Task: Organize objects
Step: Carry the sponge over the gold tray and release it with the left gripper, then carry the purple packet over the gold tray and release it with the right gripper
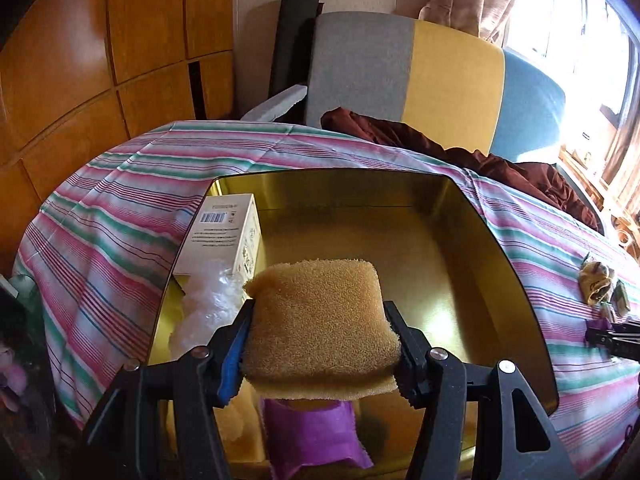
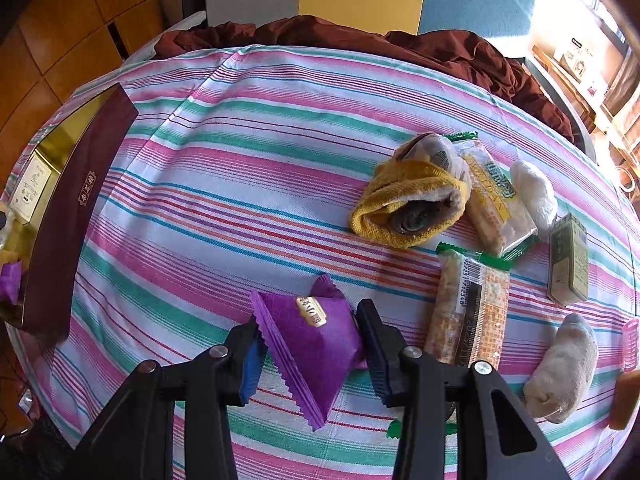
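Both grippers are clamped — left gripper [image 1: 320, 344] on a sponge [image 1: 320, 320], right gripper [image 2: 310, 354] on a purple packet [image 2: 314, 344].

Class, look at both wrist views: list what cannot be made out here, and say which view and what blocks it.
- Left wrist view: the tan sponge block held by the left gripper covers part of the gold tin box's floor and most of the purple packet below.
- Right wrist view: the maroon box wall hides most of the interior.
- Right wrist view: print on the purple foil sachet between the right gripper's fingers is too small to read.
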A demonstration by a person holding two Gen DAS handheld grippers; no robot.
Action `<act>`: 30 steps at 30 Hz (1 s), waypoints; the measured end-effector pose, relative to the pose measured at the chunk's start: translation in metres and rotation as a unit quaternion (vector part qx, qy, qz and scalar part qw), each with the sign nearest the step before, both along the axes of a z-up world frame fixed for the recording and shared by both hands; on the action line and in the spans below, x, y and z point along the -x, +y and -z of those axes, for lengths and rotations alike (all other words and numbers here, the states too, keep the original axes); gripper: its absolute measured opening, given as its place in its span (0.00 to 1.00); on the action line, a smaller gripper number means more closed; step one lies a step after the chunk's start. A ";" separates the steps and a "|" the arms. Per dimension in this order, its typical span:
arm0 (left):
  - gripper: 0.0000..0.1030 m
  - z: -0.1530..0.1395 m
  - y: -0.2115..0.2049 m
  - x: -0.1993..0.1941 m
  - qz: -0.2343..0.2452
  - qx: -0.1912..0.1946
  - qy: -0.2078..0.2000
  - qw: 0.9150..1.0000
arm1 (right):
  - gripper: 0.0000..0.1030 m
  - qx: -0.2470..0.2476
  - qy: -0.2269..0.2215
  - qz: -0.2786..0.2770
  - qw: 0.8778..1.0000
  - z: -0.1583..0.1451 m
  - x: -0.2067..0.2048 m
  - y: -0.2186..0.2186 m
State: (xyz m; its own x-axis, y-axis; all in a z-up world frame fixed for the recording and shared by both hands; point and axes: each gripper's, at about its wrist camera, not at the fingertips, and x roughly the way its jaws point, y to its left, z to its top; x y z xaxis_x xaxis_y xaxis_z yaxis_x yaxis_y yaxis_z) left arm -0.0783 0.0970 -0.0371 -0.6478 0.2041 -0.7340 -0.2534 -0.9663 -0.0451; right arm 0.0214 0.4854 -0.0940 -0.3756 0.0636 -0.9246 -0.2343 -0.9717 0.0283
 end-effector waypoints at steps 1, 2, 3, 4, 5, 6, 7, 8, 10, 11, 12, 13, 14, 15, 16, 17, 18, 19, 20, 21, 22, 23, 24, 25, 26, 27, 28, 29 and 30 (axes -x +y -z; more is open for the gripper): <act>0.60 0.002 -0.001 0.003 -0.001 0.000 -0.002 1.000 | 0.42 0.000 0.000 0.000 1.000 0.000 0.000 0.000; 0.60 0.005 -0.002 0.005 -0.003 0.003 -0.005 1.000 | 0.42 -0.001 0.000 0.000 1.000 0.000 0.000 0.000; 0.61 0.007 -0.003 0.008 -0.008 0.009 -0.007 1.000 | 0.42 -0.002 0.000 -0.001 1.000 0.000 0.001 -0.001; 0.61 0.010 -0.003 0.010 -0.009 0.012 -0.011 1.000 | 0.42 -0.002 0.000 -0.001 1.000 0.001 0.002 -0.002; 0.61 0.013 -0.004 0.012 -0.008 0.014 -0.014 1.000 | 0.42 -0.003 -0.001 -0.002 1.000 0.001 0.002 -0.002; 0.63 0.016 -0.004 0.013 -0.010 0.021 -0.015 1.000 | 0.42 -0.003 0.000 -0.001 1.000 0.000 0.002 -0.002; 0.64 0.018 -0.004 0.014 -0.014 0.027 -0.014 0.999 | 0.42 -0.003 0.000 -0.001 1.000 0.000 0.002 -0.002; 0.64 0.022 -0.005 0.015 -0.016 0.031 -0.017 0.999 | 0.42 -0.003 -0.001 -0.002 1.000 0.000 0.002 -0.002; 0.66 0.028 -0.006 0.015 -0.017 0.032 -0.025 0.999 | 0.42 -0.004 -0.001 -0.002 1.000 0.000 0.002 -0.002; 0.66 0.030 -0.007 0.015 -0.017 0.033 -0.027 0.999 | 0.42 -0.005 -0.001 -0.002 1.000 0.000 0.002 -0.002; 0.67 0.033 -0.008 0.015 -0.018 0.033 -0.030 0.999 | 0.42 -0.005 -0.001 -0.003 1.000 0.000 0.002 -0.002; 0.70 0.035 -0.008 0.015 -0.018 0.032 -0.032 0.999 | 0.42 -0.006 -0.001 -0.003 1.000 0.000 0.002 -0.002; 0.72 0.036 -0.008 0.015 -0.018 0.031 -0.035 0.999 | 0.42 -0.006 -0.001 -0.003 1.000 0.000 0.002 -0.002; 0.74 0.036 -0.009 0.014 -0.020 0.030 -0.036 0.999 | 0.42 -0.006 -0.001 -0.003 1.000 0.000 0.002 -0.002; 0.74 0.035 -0.009 0.013 -0.023 0.028 -0.033 0.999 | 0.42 -0.006 -0.001 -0.002 1.000 0.000 0.002 -0.002; 0.74 0.032 -0.011 0.012 -0.028 0.024 -0.029 0.999 | 0.42 -0.006 -0.001 -0.003 1.000 0.000 0.002 -0.002; 0.74 0.029 -0.012 0.010 -0.032 0.020 -0.025 0.999 | 0.42 -0.007 -0.001 -0.003 1.000 0.000 0.002 -0.002; 0.75 0.026 -0.013 0.009 -0.033 0.015 -0.021 0.999 | 0.42 -0.007 0.000 -0.003 1.000 0.000 0.002 -0.002; 0.75 0.023 -0.014 0.007 -0.036 0.014 -0.016 0.999 | 0.42 -0.007 0.000 -0.002 1.000 -0.001 0.001 -0.002; 0.75 0.020 -0.014 0.004 -0.038 0.015 -0.010 0.999 | 0.42 -0.008 0.000 -0.002 1.000 -0.001 0.001 -0.002; 0.75 0.016 -0.015 0.002 -0.037 0.013 -0.005 0.999 | 0.42 -0.008 0.001 -0.001 1.000 -0.001 0.001 -0.002; 0.75 0.013 -0.015 -0.001 -0.035 0.010 -0.001 0.999 | 0.42 -0.009 0.003 0.001 1.000 -0.002 -0.001 -0.001; 0.75 0.009 -0.015 -0.004 -0.035 0.009 0.004 0.999 | 0.42 -0.008 0.005 0.003 1.000 -0.003 -0.001 -0.001; 0.75 0.006 -0.015 -0.006 -0.037 0.008 0.009 0.999 | 0.42 -0.007 0.007 0.006 1.000 -0.004 -0.001 0.000; 0.75 0.002 -0.016 -0.009 -0.036 0.005 0.013 0.999 | 0.42 -0.006 0.011 0.008 1.000 -0.006 -0.002 0.001; 0.76 -0.002 -0.016 -0.012 -0.034 0.001 0.017 0.999 | 0.42 -0.004 0.014 0.011 1.000 -0.007 -0.001 0.001; 0.78 -0.005 -0.017 -0.016 -0.031 -0.002 0.020 0.999 | 0.42 -0.001 0.018 0.013 1.000 -0.009 -0.002 0.001; 0.79 -0.008 -0.017 -0.019 -0.029 -0.003 0.024 0.999 | 0.42 0.002 0.022 0.013 1.000 -0.011 -0.003 0.000; 0.79 -0.011 -0.017 -0.021 -0.027 -0.003 0.027 0.999 | 0.42 0.003 0.026 0.013 1.000 -0.014 -0.004 -0.001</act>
State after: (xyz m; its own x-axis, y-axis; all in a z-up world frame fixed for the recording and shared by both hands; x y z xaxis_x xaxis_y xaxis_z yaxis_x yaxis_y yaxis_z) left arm -0.0569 0.0795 -0.0259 -0.6968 0.1725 -0.6962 -0.2032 -0.9784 -0.0390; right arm 0.0250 0.4846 -0.0800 -0.4209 0.0686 -0.9045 -0.2583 -0.9649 0.0470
